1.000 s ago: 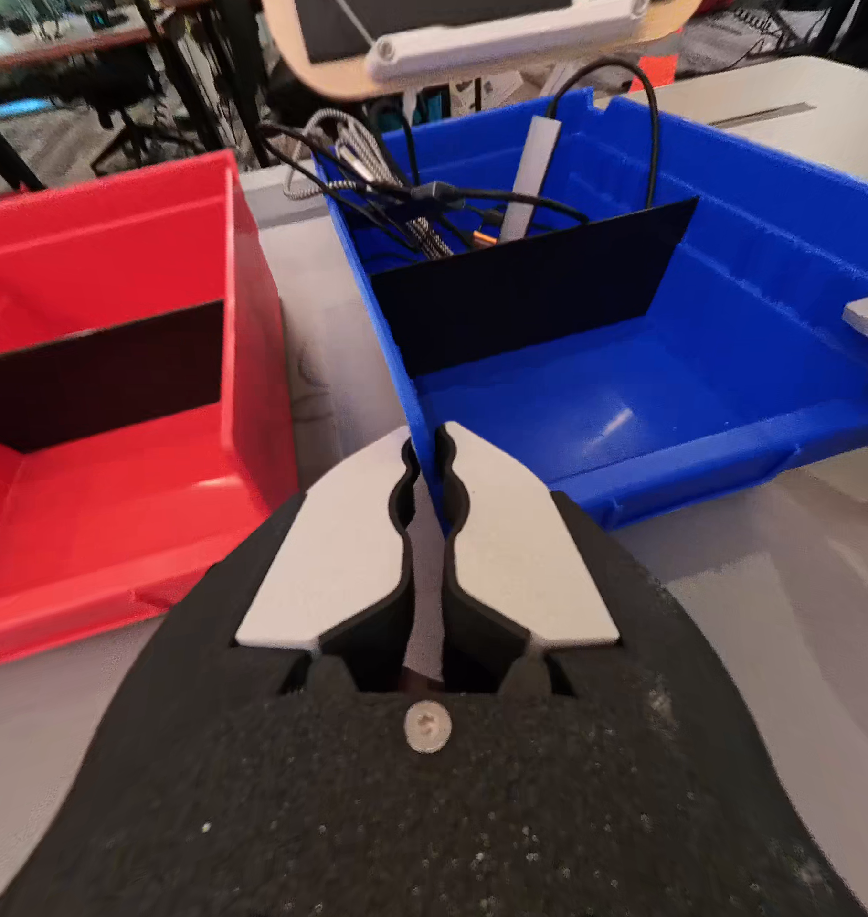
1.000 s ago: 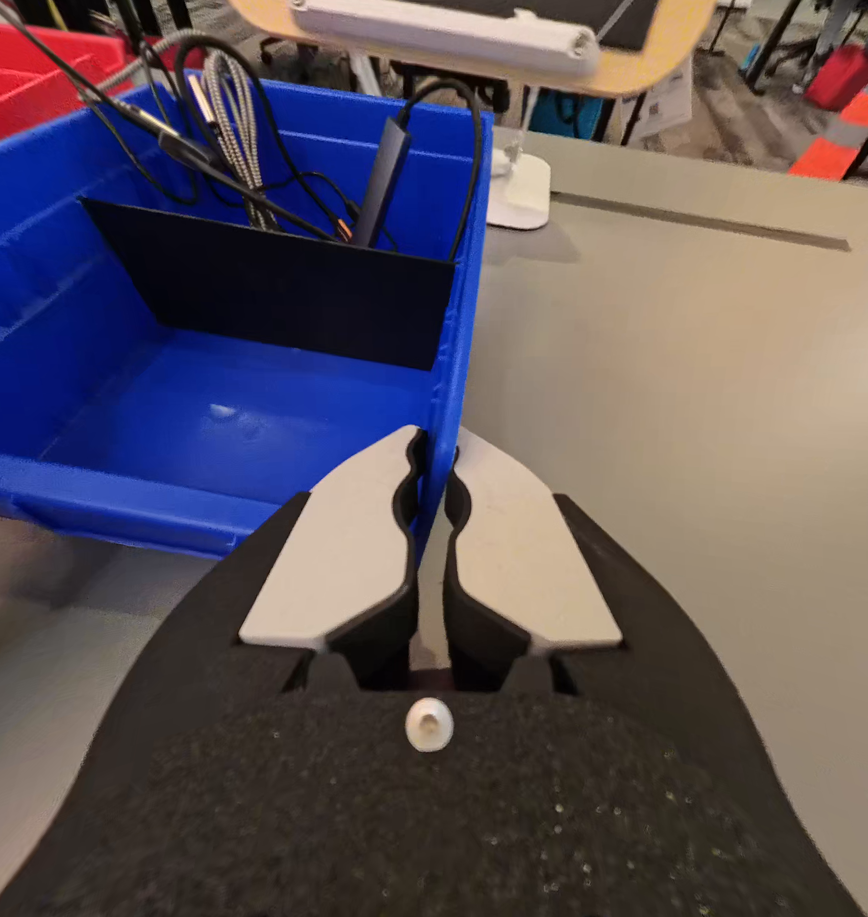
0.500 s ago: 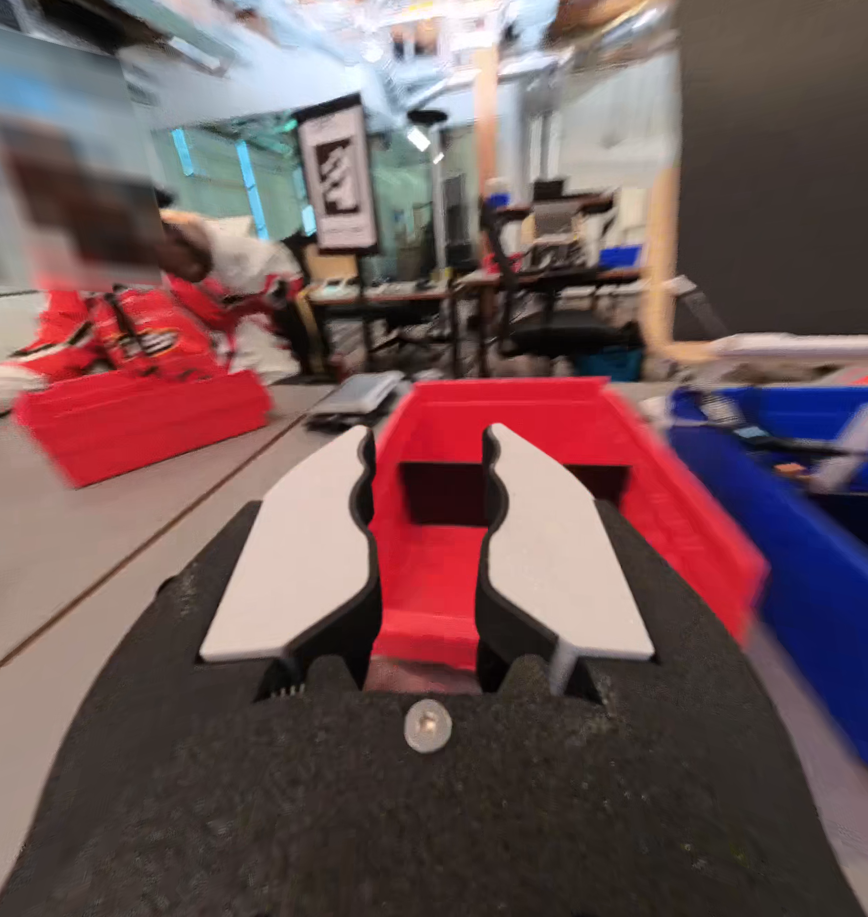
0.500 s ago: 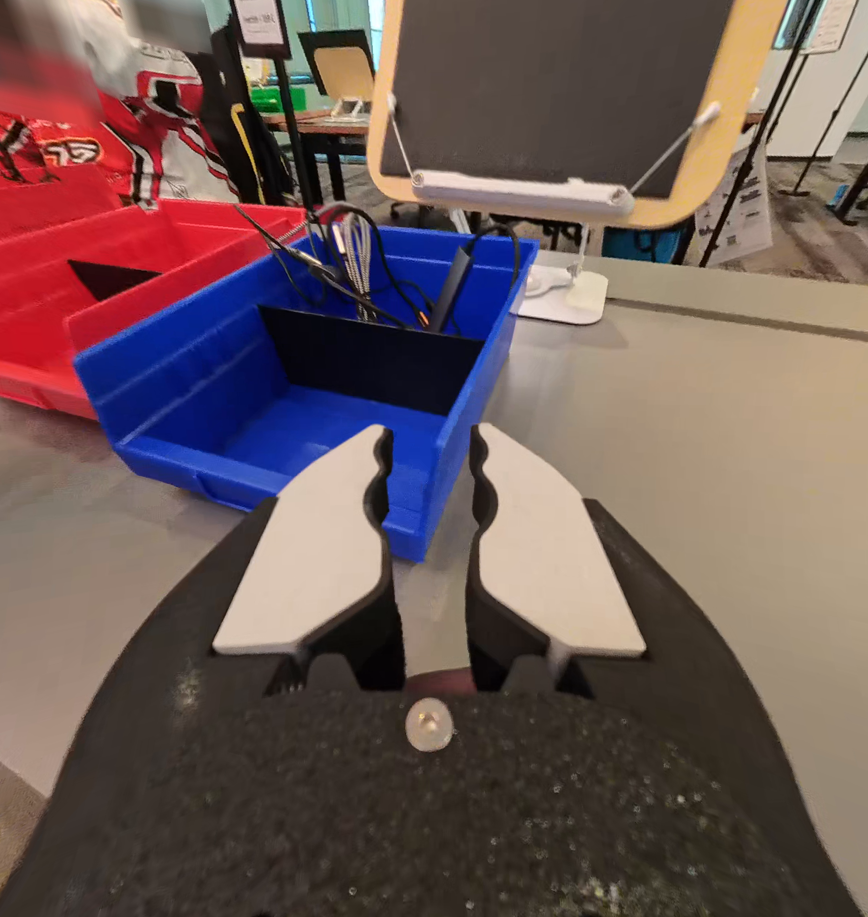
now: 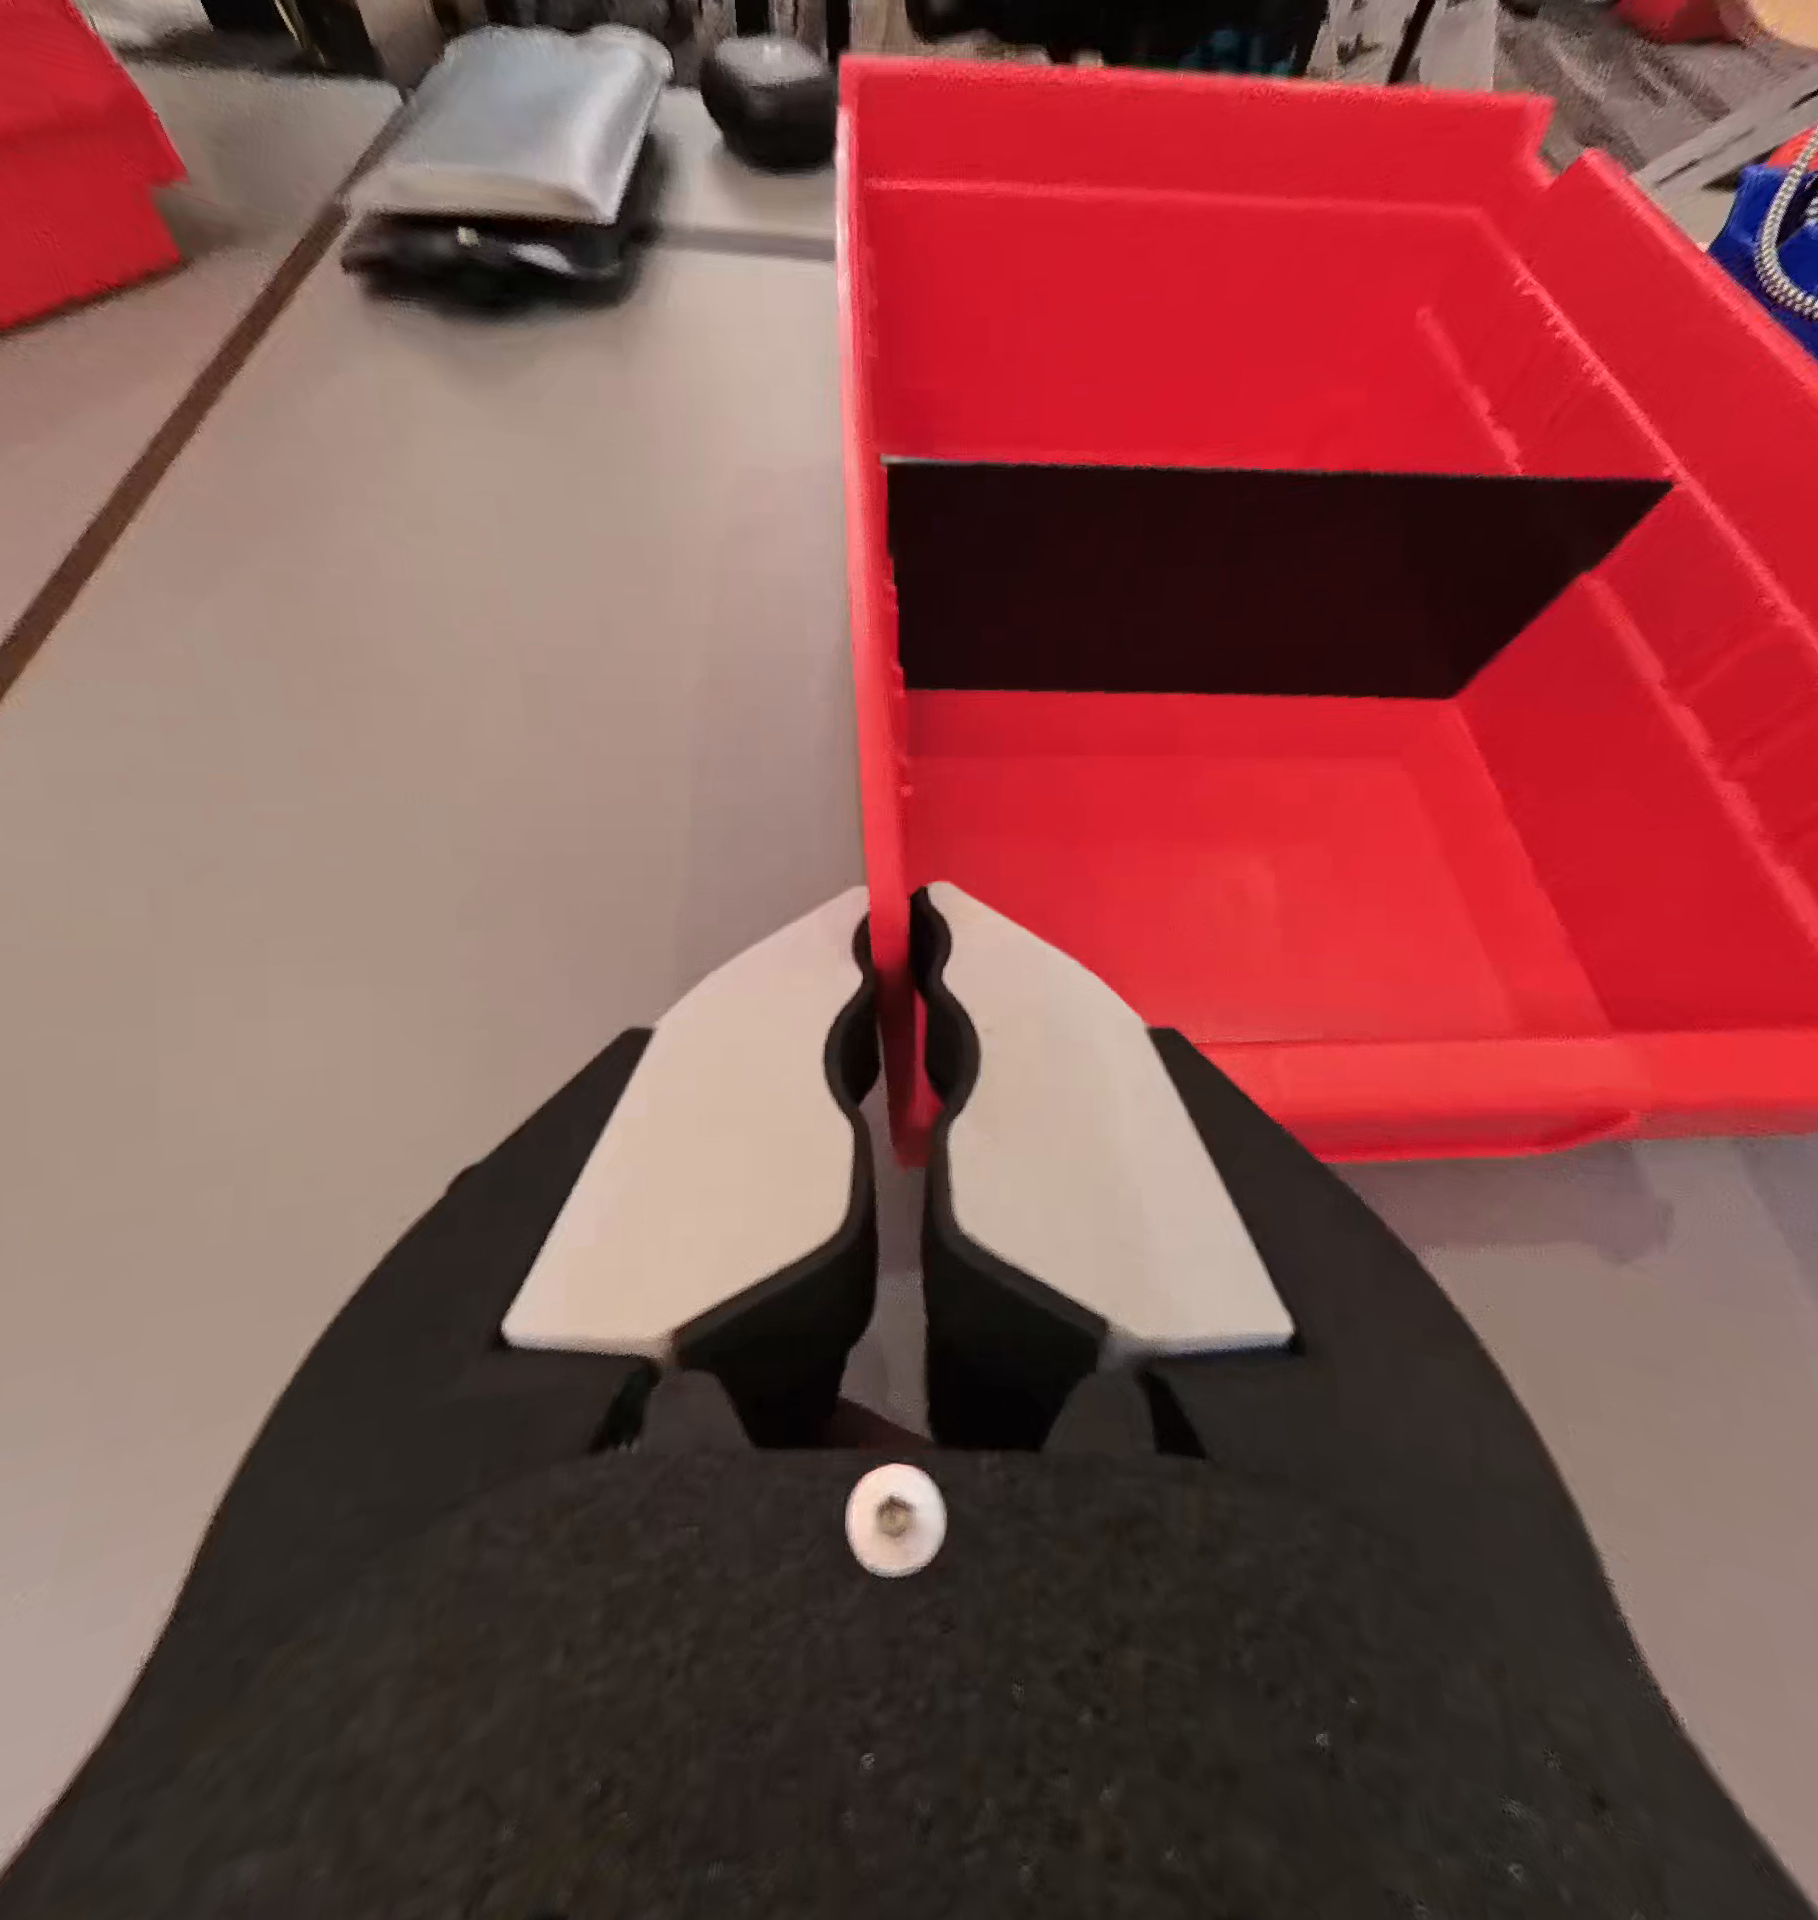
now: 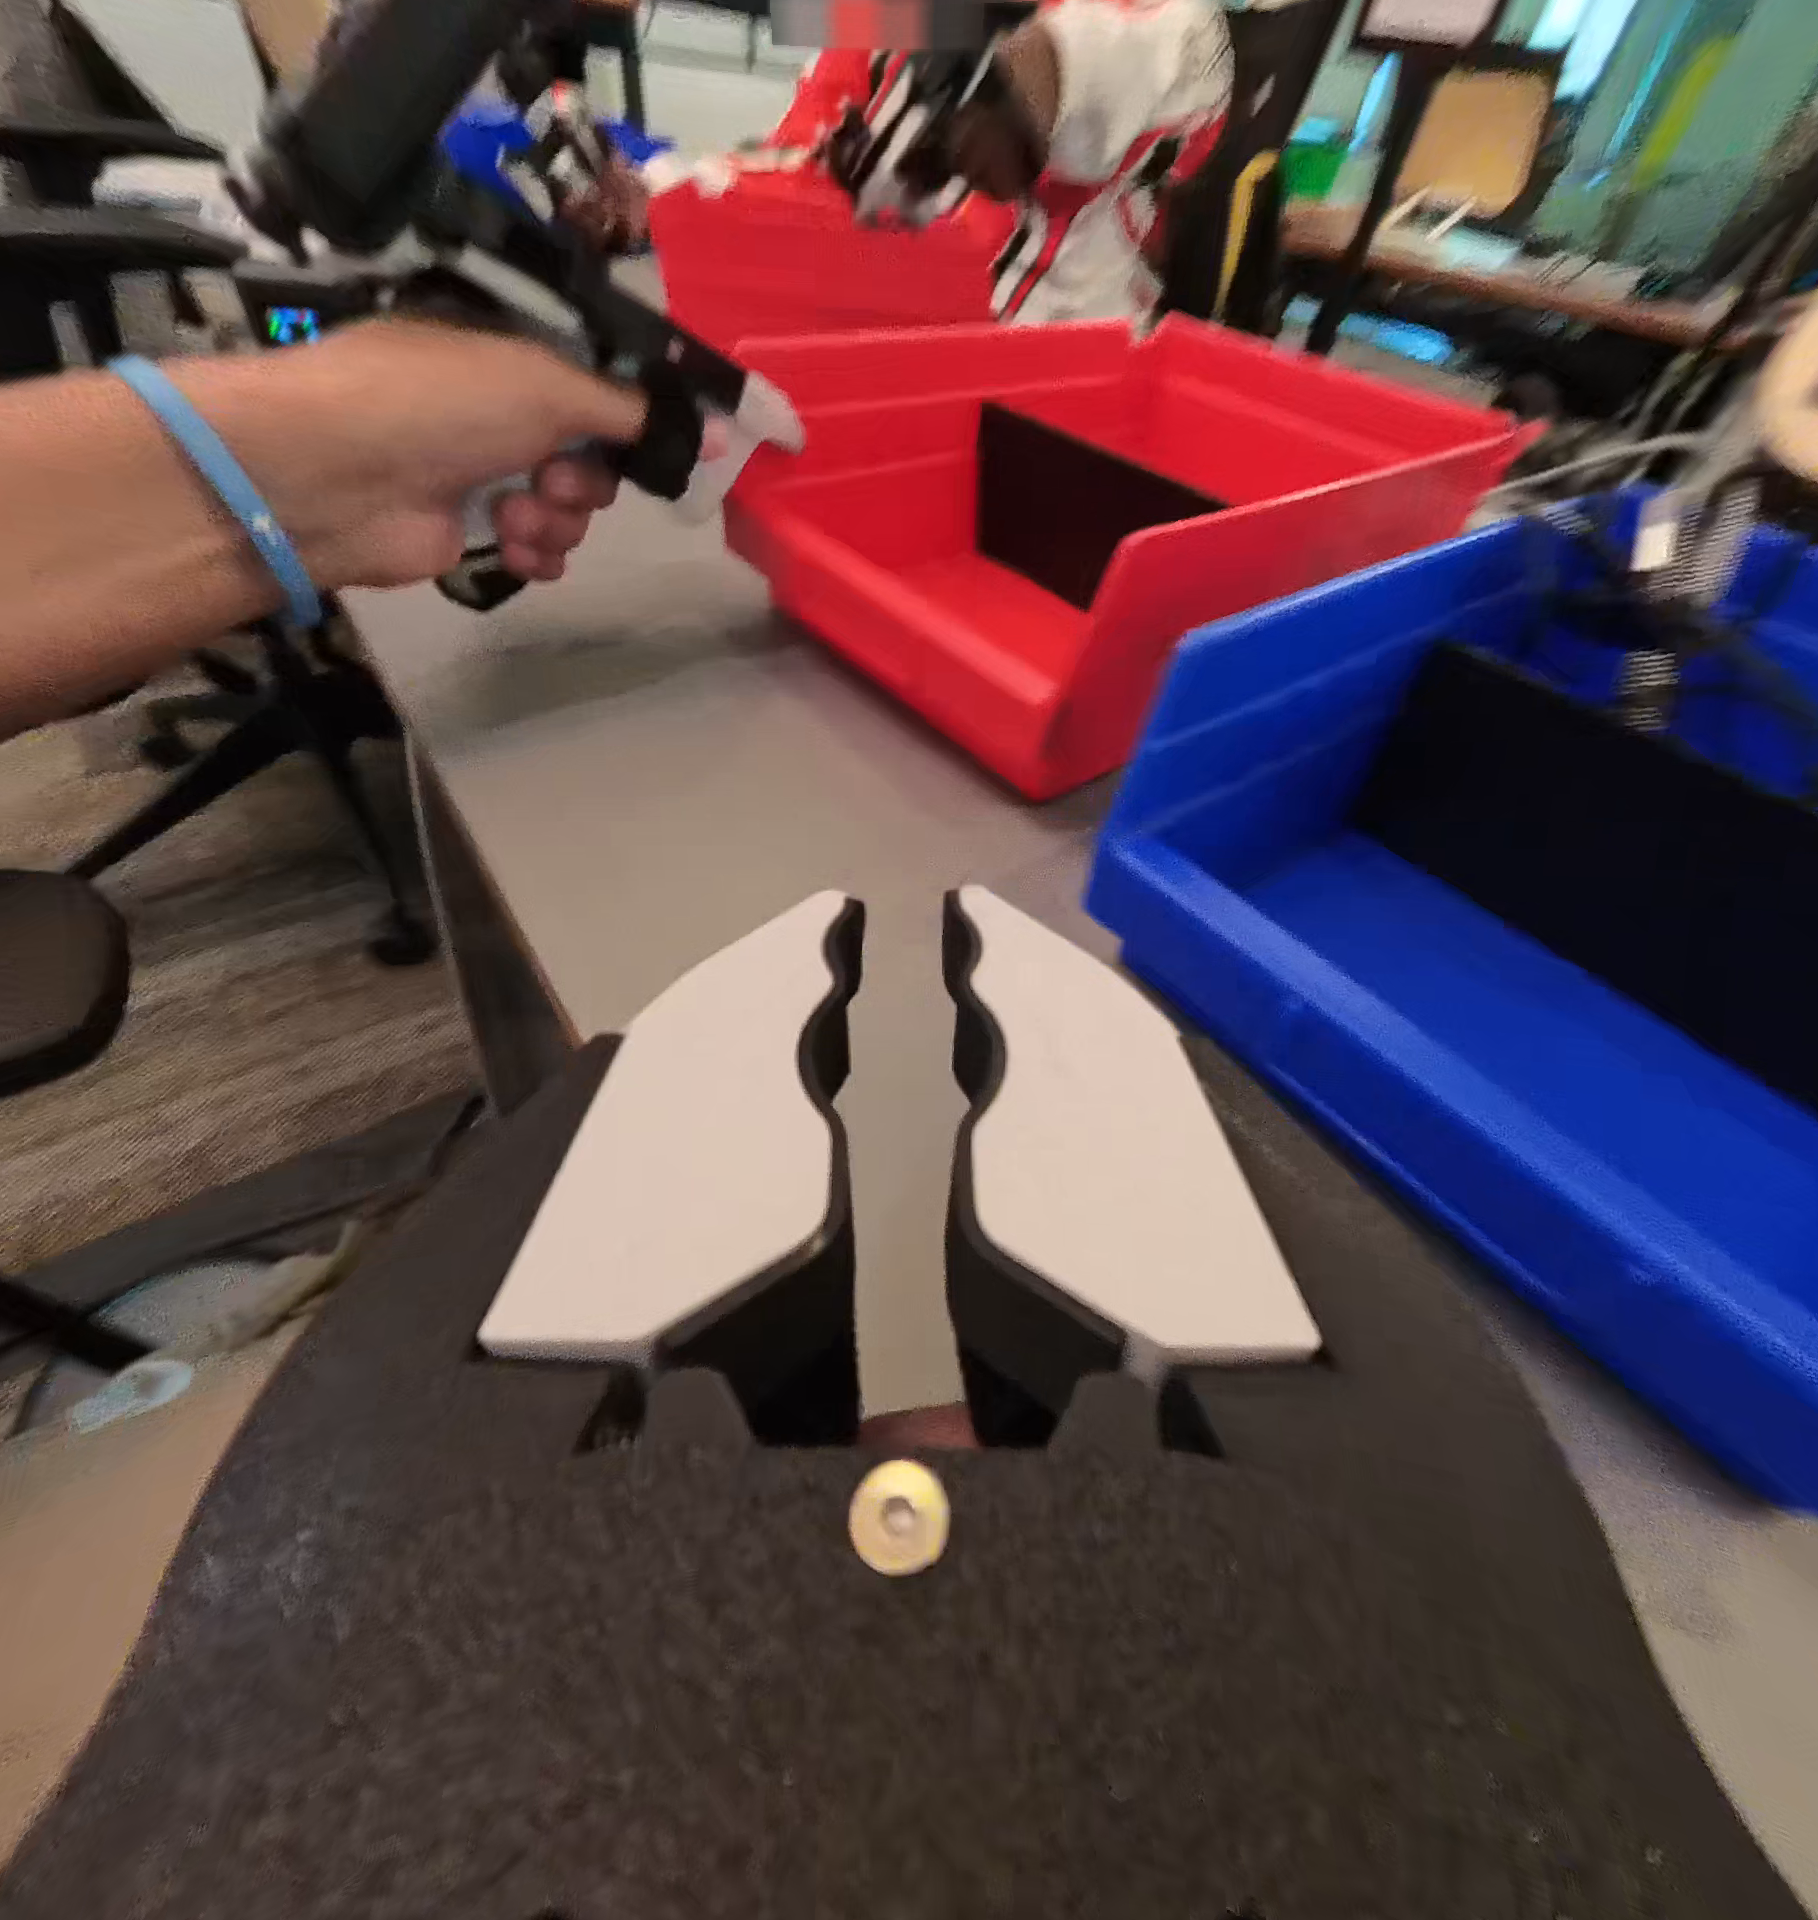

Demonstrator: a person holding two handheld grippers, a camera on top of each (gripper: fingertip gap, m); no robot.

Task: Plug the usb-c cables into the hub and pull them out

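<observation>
L claw (image 5: 892, 909) pinches red bin (image 5: 1300, 883) wall; R claw (image 6: 903, 909) ajar, empty; cables (image 6: 1663, 540) far right.

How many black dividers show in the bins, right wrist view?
2. The first divider stands across the red bin; the second divider across the blue bin. Blurred bins farther back may hide more.

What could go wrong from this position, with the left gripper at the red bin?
1. The left gripper has its fingers closed around the red bin side wall; moving the gripper could drag or tip the empty bin.
2. The cables lie tangled in the blue bin; pulling one may drag the others out.
</observation>
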